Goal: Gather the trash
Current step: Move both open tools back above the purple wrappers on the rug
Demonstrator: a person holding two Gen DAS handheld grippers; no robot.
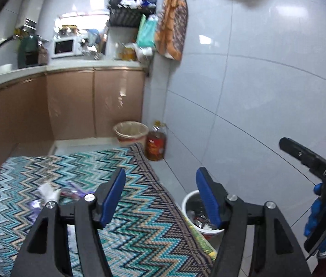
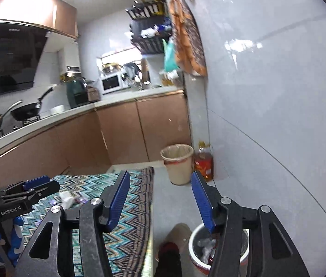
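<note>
Crumpled white paper (image 1: 47, 191) and a purple wrapper (image 1: 75, 190) lie on a zigzag-patterned mat (image 1: 140, 219); they also show in the right wrist view, the paper (image 2: 67, 198) beside the wrapper (image 2: 81, 200). My left gripper (image 1: 160, 198) is open and empty above the mat's right side. My right gripper (image 2: 160, 202) is open and empty over the floor. A small white bin (image 1: 191, 210) with trash in it stands by the wall, below my right gripper (image 2: 203, 249). The left gripper shows at the left of the right wrist view (image 2: 39, 185).
A beige lined bin (image 1: 130, 132) and an oil bottle (image 1: 156, 144) stand in the far corner by brown cabinets (image 1: 70, 106). A tiled wall (image 1: 267, 92) runs along the right. My foot (image 2: 170, 254) is beside the small bin.
</note>
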